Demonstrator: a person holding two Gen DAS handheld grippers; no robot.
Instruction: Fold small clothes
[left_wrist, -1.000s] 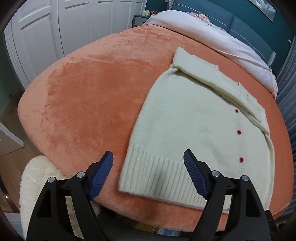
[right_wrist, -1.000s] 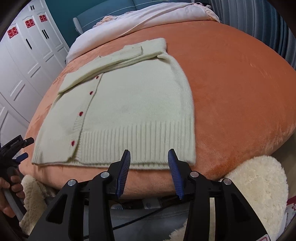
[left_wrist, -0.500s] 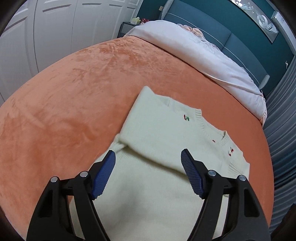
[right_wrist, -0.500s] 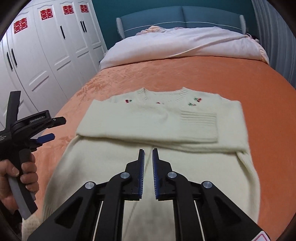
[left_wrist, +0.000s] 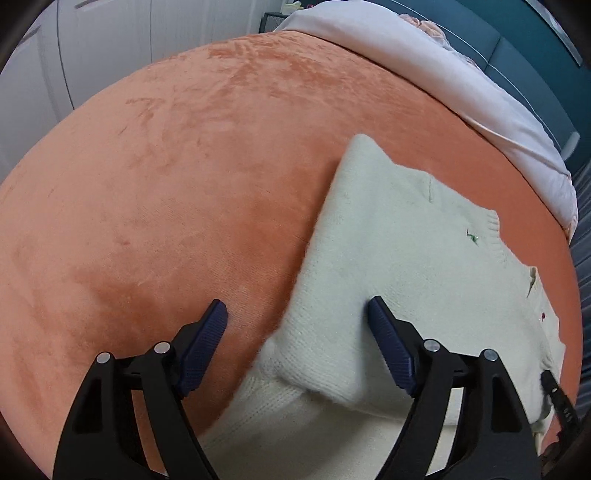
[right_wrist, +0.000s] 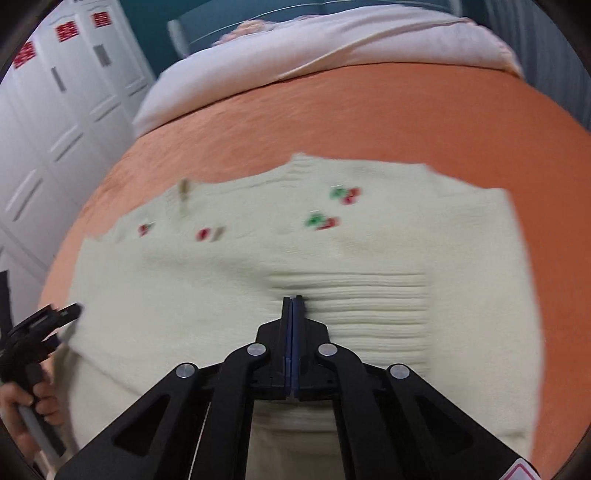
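Note:
A cream knit cardigan (left_wrist: 399, 266) with red buttons and small cherry embroidery lies flat on the orange bed cover; its sleeves are folded across the chest. My left gripper (left_wrist: 297, 325) is open, low over the garment's left shoulder edge, one finger over the cover, one over the knit. In the right wrist view the cardigan (right_wrist: 258, 266) fills the middle. My right gripper (right_wrist: 292, 301) is shut with its tips at the ribbed cuff (right_wrist: 369, 306) of the folded sleeve; whether any knit is pinched is not visible. The left gripper also shows at that view's left edge (right_wrist: 55, 319).
The orange bed cover (left_wrist: 166, 184) spreads wide to the left of the cardigan. A pale pink duvet (right_wrist: 332, 48) lies at the bed's head. White wardrobe doors (right_wrist: 55, 129) stand along the left side. Grey curtains hang to the right.
Both grippers have moved forward and down onto the upper part of the cardigan. My right gripper has gone from nearly shut to fully shut at the ribbed cuff. The left stays open.

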